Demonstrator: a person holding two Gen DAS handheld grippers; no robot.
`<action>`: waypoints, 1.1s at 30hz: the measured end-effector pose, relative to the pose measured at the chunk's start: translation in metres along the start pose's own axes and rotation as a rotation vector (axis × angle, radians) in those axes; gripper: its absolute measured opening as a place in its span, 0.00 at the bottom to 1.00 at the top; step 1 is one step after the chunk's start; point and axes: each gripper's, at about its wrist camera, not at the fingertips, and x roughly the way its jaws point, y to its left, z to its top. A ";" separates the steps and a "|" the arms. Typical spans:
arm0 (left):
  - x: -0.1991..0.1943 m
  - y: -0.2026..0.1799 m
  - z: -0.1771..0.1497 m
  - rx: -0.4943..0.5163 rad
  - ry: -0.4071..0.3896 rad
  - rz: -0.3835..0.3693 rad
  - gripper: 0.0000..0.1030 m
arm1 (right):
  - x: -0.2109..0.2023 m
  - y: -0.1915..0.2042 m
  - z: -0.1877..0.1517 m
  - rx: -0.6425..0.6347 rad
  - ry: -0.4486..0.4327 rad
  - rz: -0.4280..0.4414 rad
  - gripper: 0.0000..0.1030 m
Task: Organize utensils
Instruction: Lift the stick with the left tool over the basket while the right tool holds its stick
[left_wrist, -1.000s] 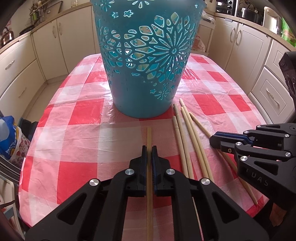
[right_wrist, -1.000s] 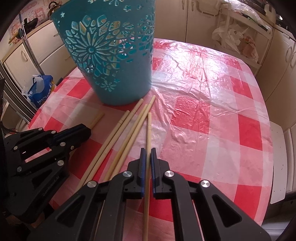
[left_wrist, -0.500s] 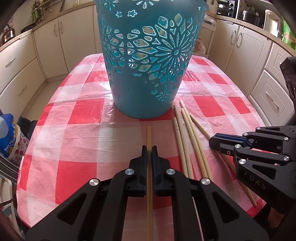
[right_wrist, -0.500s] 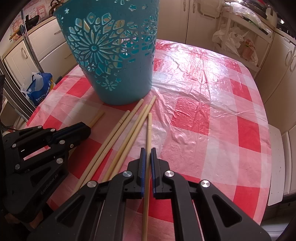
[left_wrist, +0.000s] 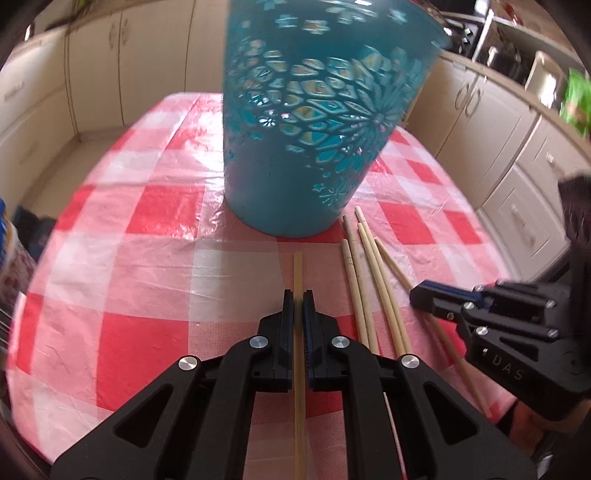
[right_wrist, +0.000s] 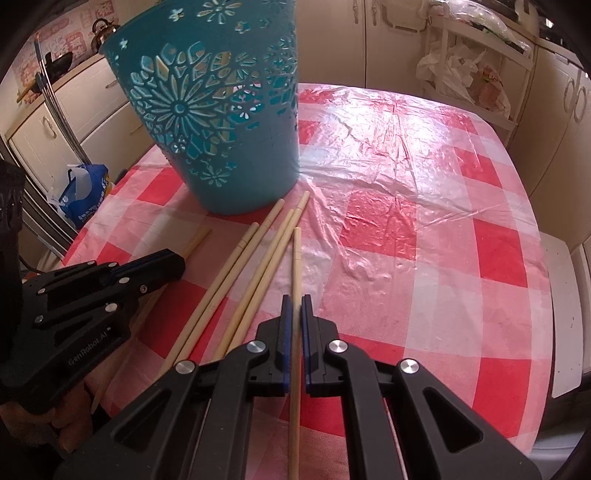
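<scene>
Both grippers clamped, one pale wooden chopstick each.
Left gripper (left_wrist: 298, 301) pinches its chopstick (left_wrist: 297, 269) at lower centre; teal cut-out plastic basket (left_wrist: 314, 122) upper centre; loose chopsticks (left_wrist: 373, 273) centre-right on red-checked tablecloth (left_wrist: 147, 295); right gripper (right_wrist: 296, 306) grips another chopstick (right_wrist: 295, 266).

Chopsticks: six counted.
- One chopstick (left_wrist: 297, 269) is in the left claw (left_wrist: 298, 295).
- One other chopstick (right_wrist: 295, 258) is in the right claw (right_wrist: 296, 299).
- Four loose chopsticks (right_wrist: 236, 258) lie on the table (right_wrist: 424, 258) between the two claws, their far tips near the basket.

Teal cut-out basket (right_wrist: 229, 147): one, at the far side of the table.

Claws: two, left and right, one stick each.

Table: one, under a red-and-white checked cloth.

Blue bag (right_wrist: 83, 195): one, off the table to the left.
</scene>
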 end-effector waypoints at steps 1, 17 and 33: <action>0.000 0.007 0.001 -0.032 0.007 -0.033 0.05 | -0.001 -0.002 -0.001 0.009 -0.002 0.007 0.06; -0.003 -0.008 0.008 0.012 0.021 -0.100 0.05 | -0.012 -0.033 -0.014 0.137 -0.066 0.078 0.06; -0.001 -0.022 0.000 0.168 0.092 0.060 0.19 | -0.015 -0.030 -0.018 0.155 -0.089 0.105 0.06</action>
